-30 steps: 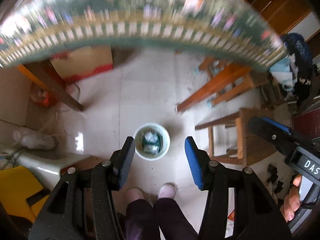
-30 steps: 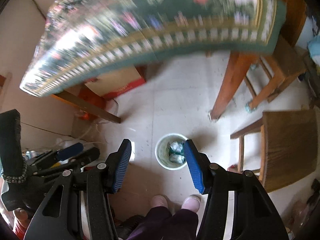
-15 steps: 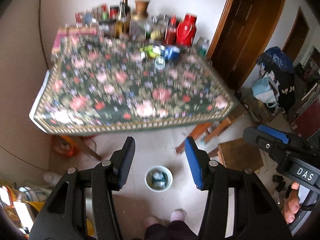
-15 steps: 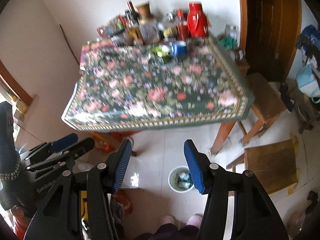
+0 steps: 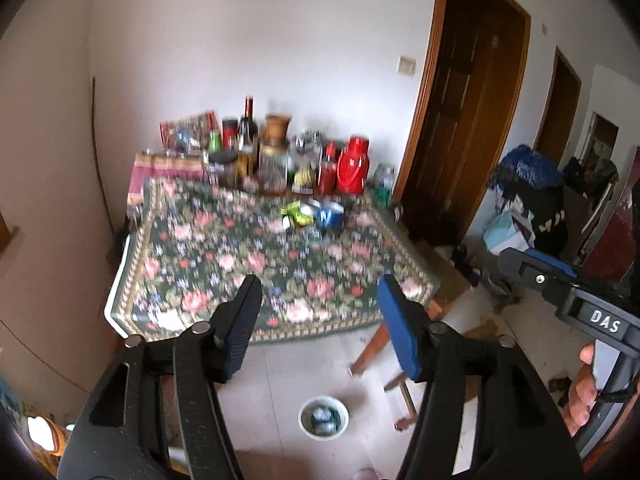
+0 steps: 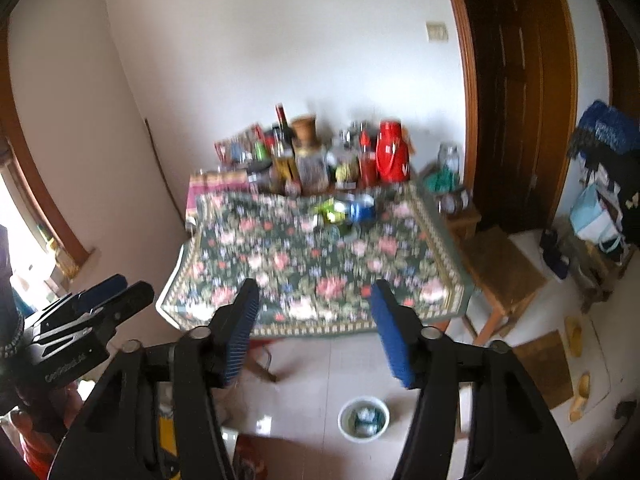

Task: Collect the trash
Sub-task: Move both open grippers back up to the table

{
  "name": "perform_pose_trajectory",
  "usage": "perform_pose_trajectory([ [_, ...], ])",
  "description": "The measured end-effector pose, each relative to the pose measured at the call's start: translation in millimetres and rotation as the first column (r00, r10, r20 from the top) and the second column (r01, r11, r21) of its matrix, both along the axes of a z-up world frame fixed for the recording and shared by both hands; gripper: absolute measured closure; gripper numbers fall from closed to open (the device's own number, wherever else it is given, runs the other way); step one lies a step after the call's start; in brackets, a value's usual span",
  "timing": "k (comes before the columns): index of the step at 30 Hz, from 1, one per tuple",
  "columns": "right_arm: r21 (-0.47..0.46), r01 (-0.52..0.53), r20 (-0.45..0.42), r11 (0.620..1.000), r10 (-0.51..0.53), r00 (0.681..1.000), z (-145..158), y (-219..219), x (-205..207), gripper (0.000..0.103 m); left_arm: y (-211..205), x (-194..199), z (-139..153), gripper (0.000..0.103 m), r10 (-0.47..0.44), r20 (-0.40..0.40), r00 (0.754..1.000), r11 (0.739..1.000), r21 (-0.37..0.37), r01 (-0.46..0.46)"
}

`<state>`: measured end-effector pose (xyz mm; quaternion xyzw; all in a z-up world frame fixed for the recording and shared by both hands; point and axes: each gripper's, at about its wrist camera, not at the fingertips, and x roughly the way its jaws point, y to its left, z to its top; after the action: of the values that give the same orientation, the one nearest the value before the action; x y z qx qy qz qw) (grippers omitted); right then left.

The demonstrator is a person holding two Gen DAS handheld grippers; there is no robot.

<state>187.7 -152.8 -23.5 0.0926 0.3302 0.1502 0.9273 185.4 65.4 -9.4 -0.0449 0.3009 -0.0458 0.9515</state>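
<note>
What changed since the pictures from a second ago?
Both views lifted from the floor to the flowery table. The left gripper and right gripper have just been opening, nothing between them. The white bin stayed put on the floor, trash inside.

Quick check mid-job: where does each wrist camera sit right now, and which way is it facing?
Left wrist: on the left gripper, looking down at the floral table; right gripper and a hand show at right.
Right wrist: on the right gripper, same table ahead; left gripper at left.
Shared: table, white bin on the floor, both grippers open, empty.
</note>
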Motion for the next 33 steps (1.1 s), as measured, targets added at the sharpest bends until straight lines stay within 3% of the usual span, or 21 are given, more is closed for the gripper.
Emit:
perform_pose_trajectory([
  [4,-0.004,0.047,0.094,0.999,-0.046,0.994,18,-6,-4,0.012,2,5,10,0.025,0.008,0.044,0.999,1.0,-0.004,-0.007],
  [6,-0.005,0.075,0.121,0.997,-0.074,0.99,22,-10,1,0.005,3,12,10,0.014,0.014,0.058,0.998,1.0,-0.006,-0.014],
  [15,-0.016,0.082,0.128,0.996,-0.08,0.989,9,-31,62,0.004,-13,91,-7,0.014,0.071,0.042,0.997,0.997,0.007,-0.071],
  [26,-0.042,-0.025,0.166,0.999,0.031,0.986,22,-68,172,0.004,-45,210,3,0.014,0.172,0.036,0.984,0.985,0.01,-0.172],
  [33,-0.071,-0.073,0.146,0.995,0.082,0.986,5,-67,239,0.002,-41,264,-11,0.014,0.232,-0.008,0.973,0.972,0.04,-0.231],
])
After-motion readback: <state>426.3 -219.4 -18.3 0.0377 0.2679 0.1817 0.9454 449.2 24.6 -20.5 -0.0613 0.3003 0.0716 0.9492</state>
